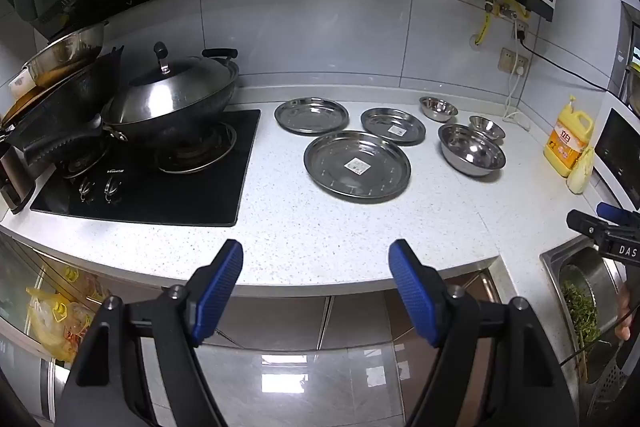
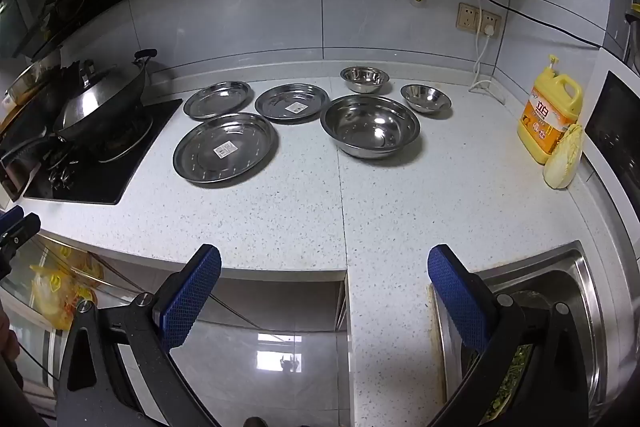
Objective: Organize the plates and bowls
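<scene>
Both grippers hang over the front edge of a speckled white counter (image 2: 280, 219), tilted down toward it and holding nothing. The left gripper (image 1: 316, 267) has its blue-padded fingers spread wide, with only bare counter and the cabinet front showing between them. The right gripper (image 2: 324, 273) is spread just as wide, one finger over the counter edge and the other over the corner of the steel sink (image 2: 576, 267), where some greens lie, though that part of the view is too crowded to make out much more. Well ahead of both, toward the tiled wall, the steel dishes sit apart from one another, none stacked. There are three plates: a large plate (image 2: 225, 147) nearest the front, a second plate (image 2: 218, 99) behind it beside the stove (image 2: 100, 179), and a third plate (image 2: 293, 103) next to that one. To their right stand three bowls: a large bowl (image 2: 371, 126), a small bowl (image 2: 365, 79) behind it near the wall, and another small bowl (image 2: 426, 98) to its right. A lidded wok (image 2: 102, 99) sits on the stove, and a yellow detergent jug (image 2: 550, 115) stands at the far right with a cabbage (image 2: 563, 157) leaning against it.
</scene>
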A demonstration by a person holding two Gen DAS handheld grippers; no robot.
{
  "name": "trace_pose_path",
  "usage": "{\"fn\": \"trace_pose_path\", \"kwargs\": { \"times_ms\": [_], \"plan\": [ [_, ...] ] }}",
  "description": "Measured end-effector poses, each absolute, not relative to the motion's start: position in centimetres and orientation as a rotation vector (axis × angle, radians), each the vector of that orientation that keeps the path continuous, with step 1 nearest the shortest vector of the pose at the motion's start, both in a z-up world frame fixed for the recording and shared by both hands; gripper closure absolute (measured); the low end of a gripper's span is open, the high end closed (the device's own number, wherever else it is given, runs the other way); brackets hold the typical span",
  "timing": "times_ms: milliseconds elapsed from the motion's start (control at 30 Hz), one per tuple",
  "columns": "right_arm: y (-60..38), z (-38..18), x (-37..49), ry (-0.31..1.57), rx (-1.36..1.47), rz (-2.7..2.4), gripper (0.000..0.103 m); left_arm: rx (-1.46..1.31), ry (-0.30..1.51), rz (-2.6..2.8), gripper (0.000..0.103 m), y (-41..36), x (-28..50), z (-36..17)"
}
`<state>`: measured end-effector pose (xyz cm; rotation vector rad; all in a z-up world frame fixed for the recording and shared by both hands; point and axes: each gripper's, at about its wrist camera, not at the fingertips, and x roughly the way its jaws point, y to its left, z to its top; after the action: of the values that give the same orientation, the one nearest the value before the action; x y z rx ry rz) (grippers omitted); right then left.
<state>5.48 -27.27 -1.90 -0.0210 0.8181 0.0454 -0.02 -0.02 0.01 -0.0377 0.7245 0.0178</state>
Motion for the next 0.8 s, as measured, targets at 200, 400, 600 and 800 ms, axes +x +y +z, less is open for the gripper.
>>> {"fn": "trace_pose_path", "kwargs": {
  "times_ms": [200, 400, 600, 800],
  "plan": [
    [-27.29, -1.87, 5.5, 0.819, -0.016, 0.048, 0.001, -0.038, 0.728, 0.018, 0.029, -0.02, -0.01, 0.01],
    [-27.23, -1.89, 5.5, 0.82, -0.018, 0.047, 0.001, -0.041, 0.731, 0.017, 0.029, 0.0, 0.0, 0.0],
    [-27.18, -1.91, 5.45, 0.821, -0.017, 0.049, 0.001, -0.038, 0.73, 0.018, 0.029, -0.01, -0.01, 0.01],
    [-27.17, -1.86, 5.41, 0.821, -0.018, 0.048, 0.001, -0.042, 0.731, 0.02, 0.029, -0.01, -0.05, 0.02]
  ]
}}
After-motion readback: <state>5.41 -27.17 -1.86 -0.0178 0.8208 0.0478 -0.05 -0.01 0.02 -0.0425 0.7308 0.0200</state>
